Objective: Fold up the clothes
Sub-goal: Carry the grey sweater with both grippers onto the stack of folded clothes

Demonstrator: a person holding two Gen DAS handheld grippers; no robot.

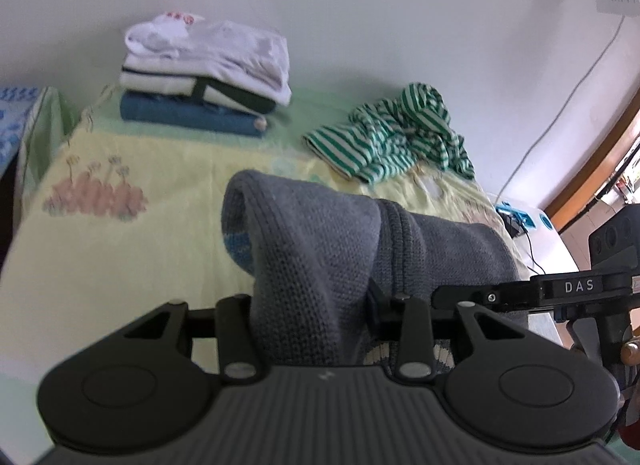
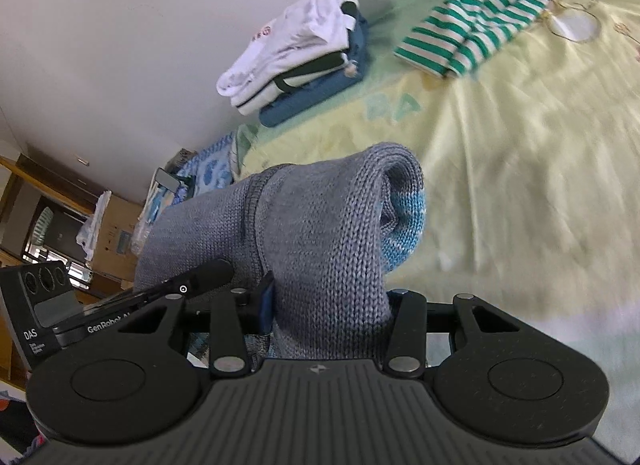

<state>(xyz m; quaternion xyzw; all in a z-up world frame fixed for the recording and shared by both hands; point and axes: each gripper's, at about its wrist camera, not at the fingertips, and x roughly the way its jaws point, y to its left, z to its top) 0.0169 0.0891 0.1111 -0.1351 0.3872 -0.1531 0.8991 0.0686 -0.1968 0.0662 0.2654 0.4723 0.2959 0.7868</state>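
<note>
A grey knitted sweater (image 1: 320, 249) with a blue patterned band is held up over the bed between both grippers. My left gripper (image 1: 312, 317) is shut on one part of it. My right gripper (image 2: 328, 313) is shut on another part of the sweater (image 2: 320, 217), close beside the left one. The knit drapes over both sets of fingers and hides them. The right gripper's body (image 1: 560, 289) shows at the right of the left wrist view, and the left gripper's body (image 2: 120, 305) shows at the left of the right wrist view.
A stack of folded clothes (image 1: 204, 73) lies at the far side of the yellow bedsheet (image 1: 120, 249) against the wall. A crumpled green-and-white striped shirt (image 1: 392, 133) lies at the far right. The stack (image 2: 304, 53) and shirt (image 2: 500, 1) also show in the right wrist view.
</note>
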